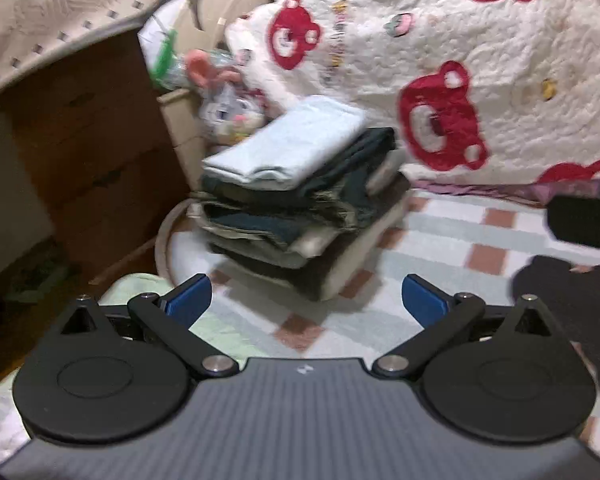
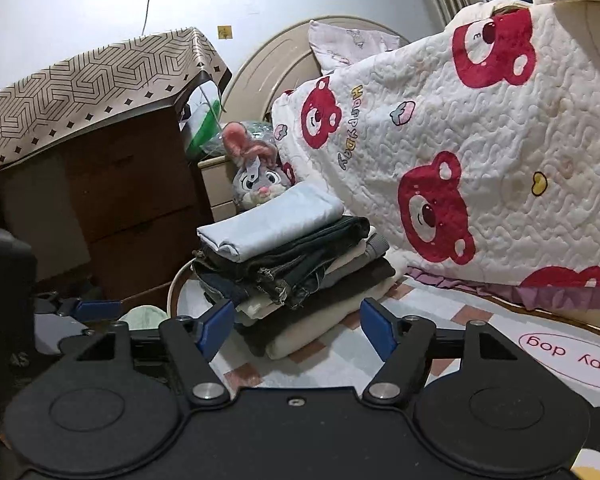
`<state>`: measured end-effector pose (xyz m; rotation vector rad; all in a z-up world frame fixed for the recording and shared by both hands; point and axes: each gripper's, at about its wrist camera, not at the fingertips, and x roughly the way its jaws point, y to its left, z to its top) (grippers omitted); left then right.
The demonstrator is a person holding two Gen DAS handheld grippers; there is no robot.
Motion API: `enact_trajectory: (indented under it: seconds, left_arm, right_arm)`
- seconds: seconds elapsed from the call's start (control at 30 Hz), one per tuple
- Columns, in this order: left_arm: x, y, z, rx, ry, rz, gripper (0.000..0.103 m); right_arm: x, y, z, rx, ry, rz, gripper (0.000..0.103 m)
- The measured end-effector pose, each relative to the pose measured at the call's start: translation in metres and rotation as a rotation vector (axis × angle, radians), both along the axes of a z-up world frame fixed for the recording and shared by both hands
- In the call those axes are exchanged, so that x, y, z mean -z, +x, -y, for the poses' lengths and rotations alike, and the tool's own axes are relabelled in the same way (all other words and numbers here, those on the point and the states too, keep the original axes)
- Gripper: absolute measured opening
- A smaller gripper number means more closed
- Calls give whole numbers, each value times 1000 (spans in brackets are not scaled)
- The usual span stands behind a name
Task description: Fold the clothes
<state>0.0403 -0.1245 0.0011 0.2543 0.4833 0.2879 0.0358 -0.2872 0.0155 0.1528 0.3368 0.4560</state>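
Hovering with left gripper (image 1: 306, 300) and right gripper (image 2: 296, 326) both spread, empty; light-blue folded garment (image 2: 270, 222) topping stack of folded clothes (image 2: 296, 280), likely just placed.

A bedroom in a home.
A quilt (image 2: 480, 152) printed with red bears is heaped on a bed with a checked sheet (image 2: 440, 320), beside a curved headboard (image 2: 268, 60), a pillow (image 2: 348, 44), a plush rabbit (image 2: 256, 176), a wooden dresser (image 2: 132, 184) and stacked folded clothes (image 2: 288, 264).

Quilt (image 2: 480, 152): white, red bears. Top folded cloth (image 2: 272, 224): pale blue. Bedsheet (image 1: 440, 232): white-and-terracotta check. Dresser cover (image 2: 80, 88): beige geometric lines.
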Motion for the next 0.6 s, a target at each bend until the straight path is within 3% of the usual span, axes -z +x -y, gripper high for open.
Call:
enact_trajectory:
  seconds: [0.1, 0.6]
  left_arm:
    - [3, -8, 8, 36, 38, 16, 103]
    - [19, 5, 8, 84, -28, -127, 103]
  right_arm:
    - [3, -6, 0, 16, -4, -7, 82]
    - [20, -14, -5, -15, -35, -48, 88]
